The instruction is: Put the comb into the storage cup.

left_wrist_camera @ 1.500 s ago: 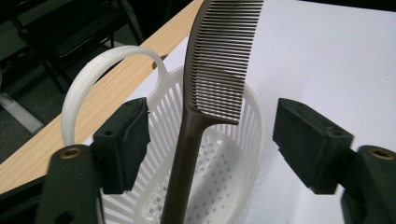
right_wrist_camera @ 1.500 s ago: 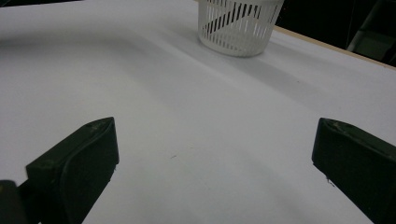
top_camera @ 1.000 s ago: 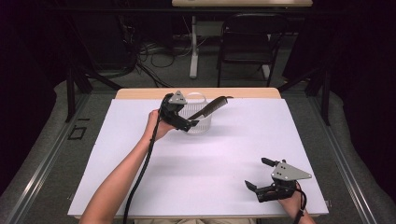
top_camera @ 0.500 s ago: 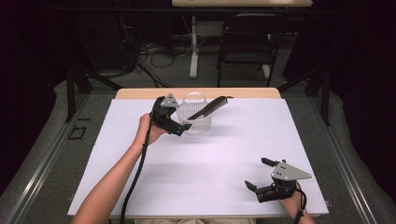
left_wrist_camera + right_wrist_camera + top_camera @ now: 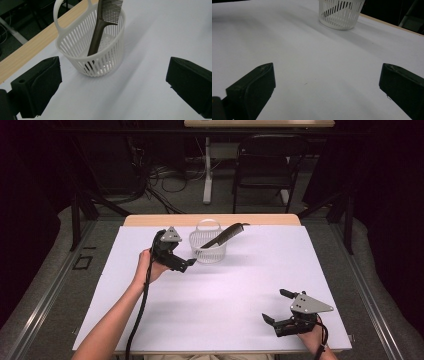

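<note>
The brown comb (image 5: 100,32) stands slanted in the white slotted basket (image 5: 207,251) at the desk's (image 5: 240,285) far edge, teeth overhanging the rim. Left tool (image 5: 184,265), released and empty, hovers beside it; right tool (image 5: 275,307) rests released nearby.

Room pretty dark, black curtains all round. White tabletop (image 5: 225,290) with wood edge (image 5: 210,219) at far side. Beyond it: black folding chair (image 5: 264,167), white table leg (image 5: 207,170), cable tangle (image 5: 150,177) on grey floor (image 5: 45,270).
</note>
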Tool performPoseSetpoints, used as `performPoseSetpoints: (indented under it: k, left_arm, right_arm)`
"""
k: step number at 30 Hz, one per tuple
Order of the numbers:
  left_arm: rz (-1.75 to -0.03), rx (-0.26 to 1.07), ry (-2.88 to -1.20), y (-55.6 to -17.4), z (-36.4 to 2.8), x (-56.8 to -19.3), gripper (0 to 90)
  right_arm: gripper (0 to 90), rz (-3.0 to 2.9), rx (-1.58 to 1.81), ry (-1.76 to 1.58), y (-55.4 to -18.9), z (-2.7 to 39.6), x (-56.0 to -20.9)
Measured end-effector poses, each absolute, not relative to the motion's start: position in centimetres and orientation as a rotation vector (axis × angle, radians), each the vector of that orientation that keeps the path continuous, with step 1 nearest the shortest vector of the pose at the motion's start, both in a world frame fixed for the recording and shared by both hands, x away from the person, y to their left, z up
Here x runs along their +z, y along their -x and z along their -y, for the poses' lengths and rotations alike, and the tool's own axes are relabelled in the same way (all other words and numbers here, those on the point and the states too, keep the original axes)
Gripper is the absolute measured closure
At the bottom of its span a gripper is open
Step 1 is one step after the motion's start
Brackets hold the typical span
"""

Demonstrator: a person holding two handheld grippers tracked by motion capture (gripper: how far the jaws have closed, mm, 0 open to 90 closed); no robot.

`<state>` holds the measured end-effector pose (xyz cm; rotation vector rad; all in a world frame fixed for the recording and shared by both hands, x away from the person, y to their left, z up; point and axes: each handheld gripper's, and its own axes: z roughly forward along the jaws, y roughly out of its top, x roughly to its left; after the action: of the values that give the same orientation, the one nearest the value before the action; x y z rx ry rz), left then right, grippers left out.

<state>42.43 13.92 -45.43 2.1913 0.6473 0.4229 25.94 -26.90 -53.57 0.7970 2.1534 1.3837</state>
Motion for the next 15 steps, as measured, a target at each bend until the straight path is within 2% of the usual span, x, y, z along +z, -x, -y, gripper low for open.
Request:
performPoseSetpoints:
  k: [15]
  left_arm:
    - [-0.704, 0.429, -2.186, -40.2, -16.1, -47.2, 0.1]
  right_arm:
    - [0.1, -2.154, 1.380, -0.799, -26.0, 26.9, -53.6]
